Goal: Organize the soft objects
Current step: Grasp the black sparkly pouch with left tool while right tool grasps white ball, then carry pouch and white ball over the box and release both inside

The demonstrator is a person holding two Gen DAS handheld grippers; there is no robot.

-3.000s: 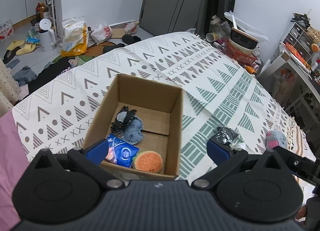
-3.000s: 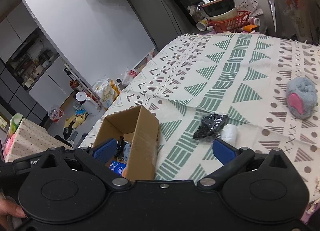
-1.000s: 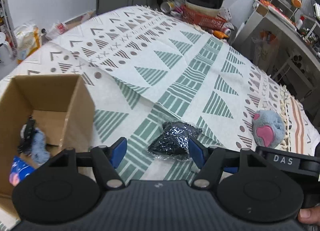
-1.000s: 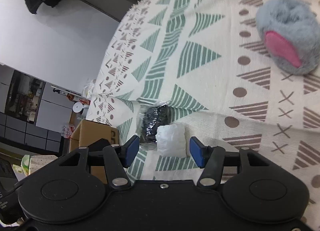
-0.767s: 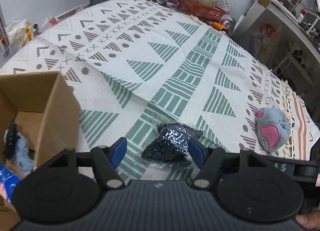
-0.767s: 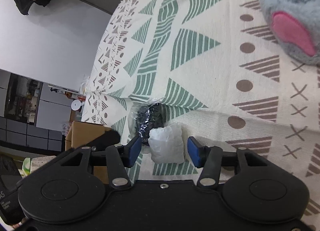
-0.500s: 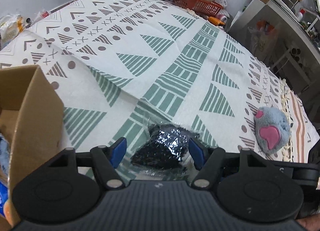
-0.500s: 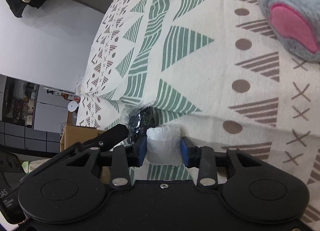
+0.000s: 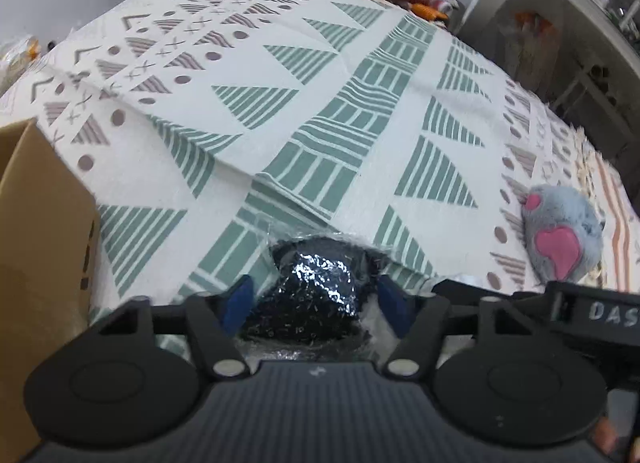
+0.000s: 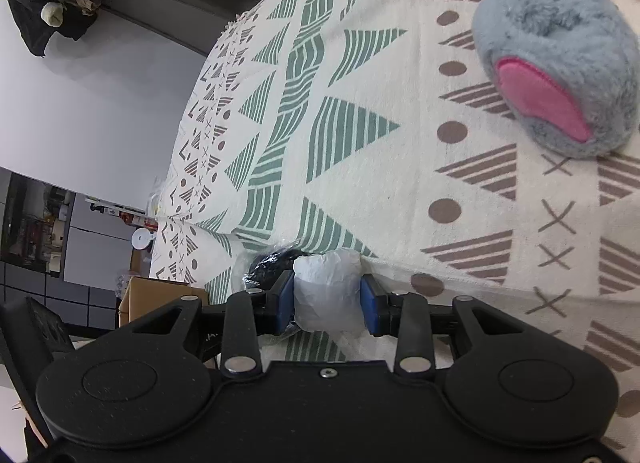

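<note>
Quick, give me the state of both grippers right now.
Left gripper: open, fingers either side of the black bagged item.
Right gripper: shut on the white bagged item.

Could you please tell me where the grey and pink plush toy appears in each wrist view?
Left wrist: grey and pink plush toy at the right edge, mid-height.
Right wrist: the toy fills the upper right.
Shared landmark: the black glittery packet, at the bottom centre of both views.

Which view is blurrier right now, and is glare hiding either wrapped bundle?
Left wrist view: softer, edges smeared; glare speckles the black wrapped bundle between the left gripper's open fingers. Right wrist view: sharper, fisheye-bent; the white wrapped bundle, pinched by the right gripper, shows only mild sheen.
</note>
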